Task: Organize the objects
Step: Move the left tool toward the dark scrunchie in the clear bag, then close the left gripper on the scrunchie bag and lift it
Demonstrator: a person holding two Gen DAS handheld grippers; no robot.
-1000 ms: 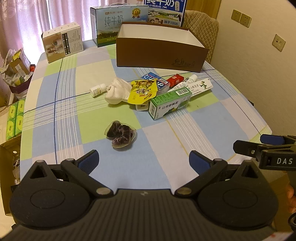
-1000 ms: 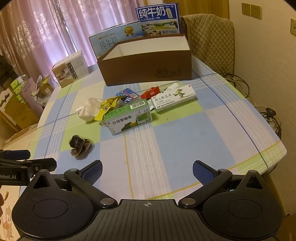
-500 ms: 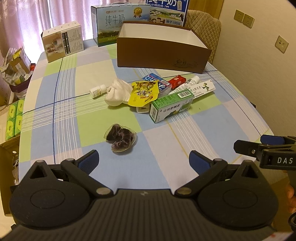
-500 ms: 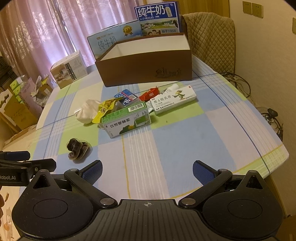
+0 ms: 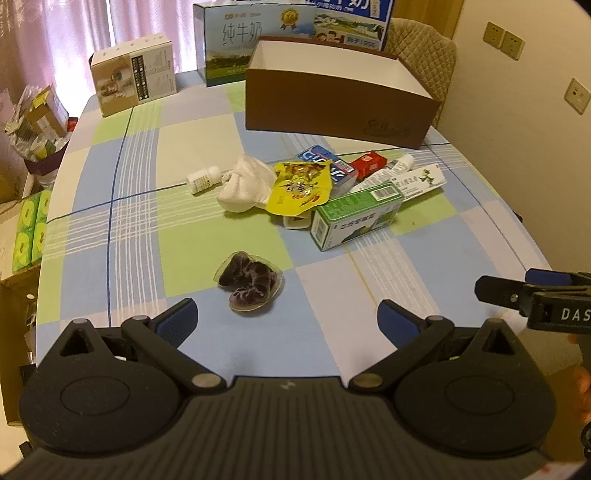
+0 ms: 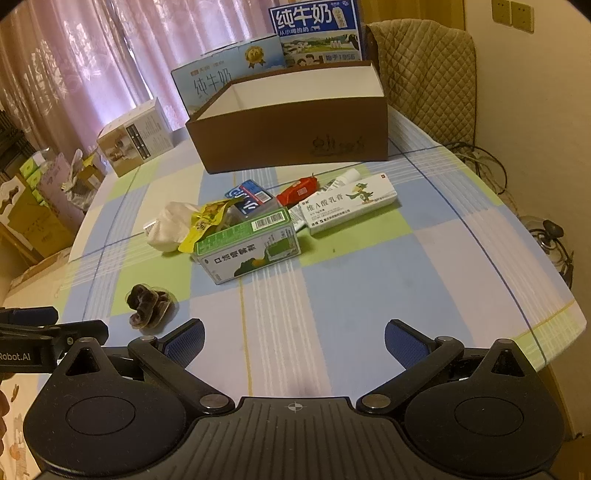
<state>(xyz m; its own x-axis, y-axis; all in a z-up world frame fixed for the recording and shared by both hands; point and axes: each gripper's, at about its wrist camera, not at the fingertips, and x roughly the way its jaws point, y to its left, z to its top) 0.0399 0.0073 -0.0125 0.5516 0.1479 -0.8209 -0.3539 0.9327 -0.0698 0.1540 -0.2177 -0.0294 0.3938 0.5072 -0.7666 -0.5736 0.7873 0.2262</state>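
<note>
A dark purple scrunchie [image 5: 250,282] [image 6: 147,304] lies on the checked tablecloth just beyond my open left gripper [image 5: 288,319]. Further back is a heap: white cloth [image 5: 243,184], yellow snack pouch [image 5: 301,188], green box [image 5: 356,214] [image 6: 249,245], white ointment box [image 6: 349,205], red packet [image 6: 297,190], blue pack [image 6: 251,195] and a small white bottle [image 5: 202,180]. Behind the heap stands an open brown box [image 5: 340,99] [image 6: 291,125]. My right gripper [image 6: 293,339] is open over the table's front, holding nothing.
Milk cartons [image 6: 314,33] and a beige carton [image 5: 135,77] stand at the table's back. A padded chair [image 6: 428,74] sits at the far right by the wall. Boxes and bags [image 5: 33,122] crowd the floor on the left. The table edge [image 6: 554,314] curves close on the right.
Both grippers have moved forward over the table, so the scrunchie and the heap sit nearer. Neither gripper's opening has changed, and no object has been touched.
</note>
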